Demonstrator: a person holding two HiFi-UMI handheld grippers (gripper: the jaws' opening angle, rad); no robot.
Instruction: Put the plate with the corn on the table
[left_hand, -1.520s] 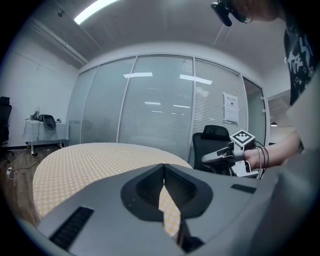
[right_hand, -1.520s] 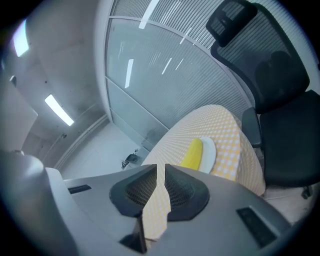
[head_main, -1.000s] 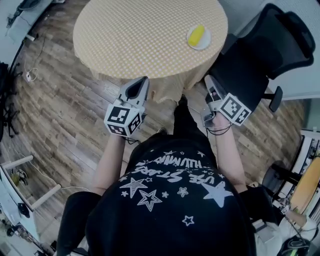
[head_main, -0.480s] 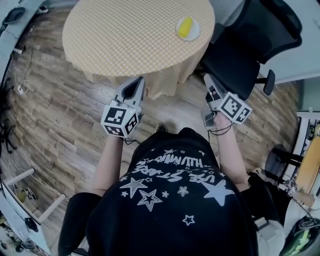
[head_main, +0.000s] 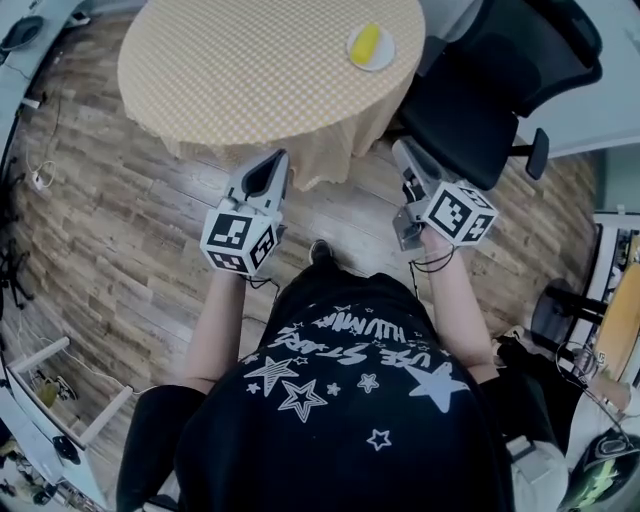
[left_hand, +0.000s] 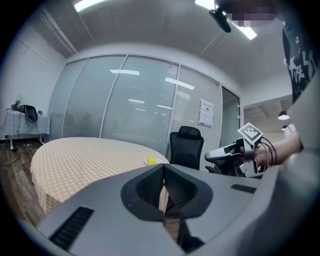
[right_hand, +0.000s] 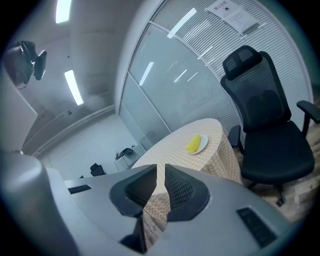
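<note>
A white plate with a yellow corn cob rests on the round table with its yellow checked cloth, near the table's right edge. Both grippers hang in the air short of the table, over the wooden floor. My left gripper is shut and empty. My right gripper is shut too, with only a sliver between its tips and nothing in it. The left gripper view shows the plate far beyond the shut left gripper. In the right gripper view the plate lies well ahead of the right gripper.
A black office chair stands just right of the table, close to the plate and beyond my right gripper. Wood plank floor surrounds the table. Glass partition walls lie behind it. A side table with gear stands far left.
In the head view the table and plate have slid up and to the left. The right gripper has risen slightly and points more at the table. The left gripper has barely moved.
</note>
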